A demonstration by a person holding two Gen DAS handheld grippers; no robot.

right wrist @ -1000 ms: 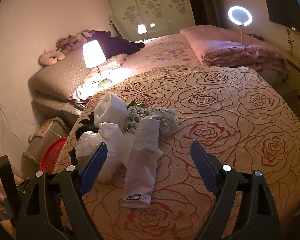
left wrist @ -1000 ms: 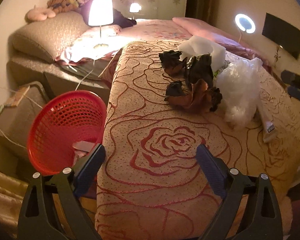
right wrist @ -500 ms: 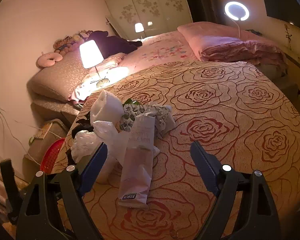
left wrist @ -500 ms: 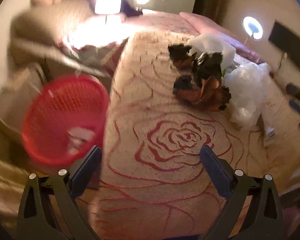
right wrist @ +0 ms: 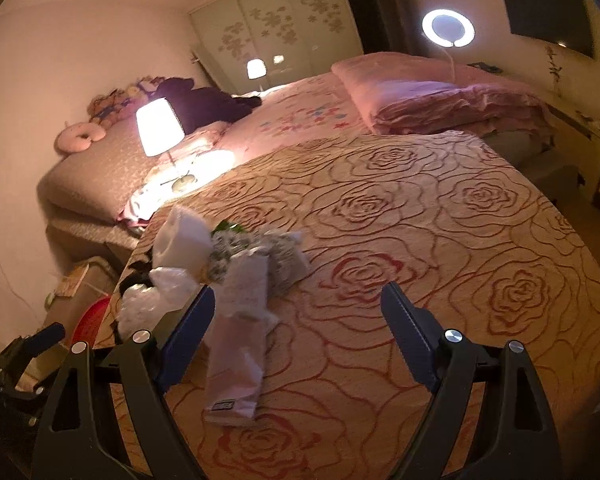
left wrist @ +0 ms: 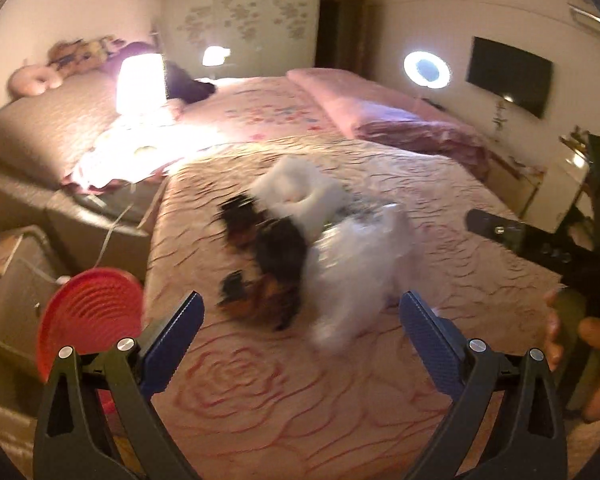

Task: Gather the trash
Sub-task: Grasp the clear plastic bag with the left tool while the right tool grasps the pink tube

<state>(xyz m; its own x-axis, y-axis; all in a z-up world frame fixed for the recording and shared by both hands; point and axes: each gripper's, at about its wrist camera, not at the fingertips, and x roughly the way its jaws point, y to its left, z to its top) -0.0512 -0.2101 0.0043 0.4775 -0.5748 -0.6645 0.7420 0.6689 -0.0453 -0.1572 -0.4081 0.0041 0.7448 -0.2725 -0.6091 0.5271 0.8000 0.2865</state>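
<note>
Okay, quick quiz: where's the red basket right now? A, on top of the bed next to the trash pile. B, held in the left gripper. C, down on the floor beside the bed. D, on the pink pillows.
C: the red basket sits low beside the bed's left edge, apart from the trash pile and the open left gripper.

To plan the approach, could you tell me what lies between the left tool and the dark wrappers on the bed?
Only bare rose-patterned bedspread separates the open left tool from the dark wrappers, per the left wrist view.
</note>
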